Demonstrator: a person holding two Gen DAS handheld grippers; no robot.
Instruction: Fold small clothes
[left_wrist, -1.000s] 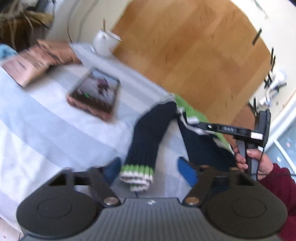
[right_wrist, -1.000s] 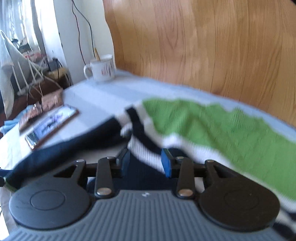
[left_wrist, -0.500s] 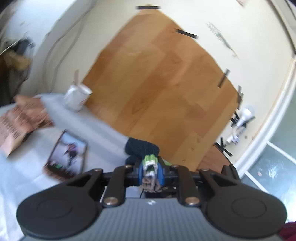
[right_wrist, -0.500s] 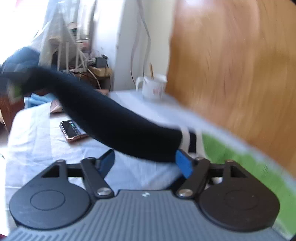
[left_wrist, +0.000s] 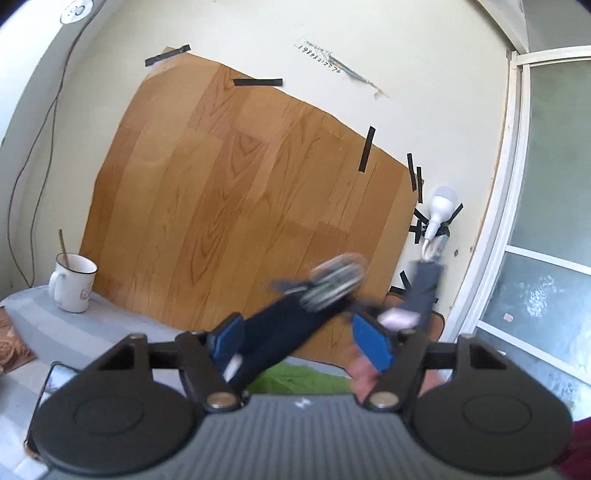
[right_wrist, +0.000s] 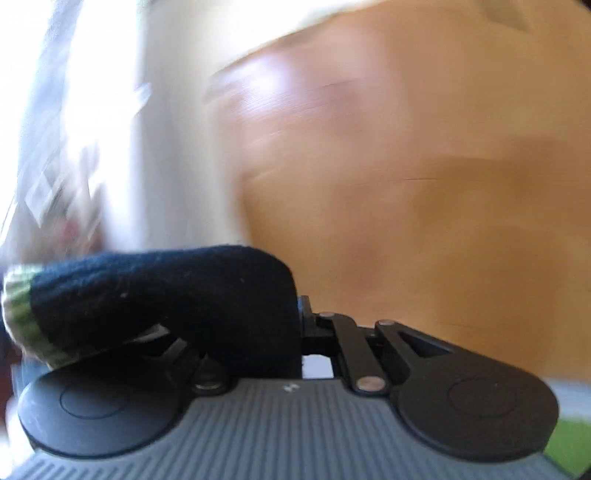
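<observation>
A small knit sweater with navy sleeves and a green body lies on the table. In the left wrist view my left gripper stands open; a navy sleeve with a striped cuff passes blurred between its blue pads, in mid-air. In the right wrist view the navy sleeve with its green-and-white cuff drapes over my right gripper, hiding the left finger and the pads. The linkage looks drawn in, but the view is blurred.
A white mug with a stick in it stands at the back left of the striped tablecloth. A phone lies at the left. A taped wooden panel covers the wall behind. The person's hand shows at right.
My left gripper has opened and let go of the striped cuff, which now swings away to the right. The sleeve has come down over my right gripper, which has turned up toward the wall.
</observation>
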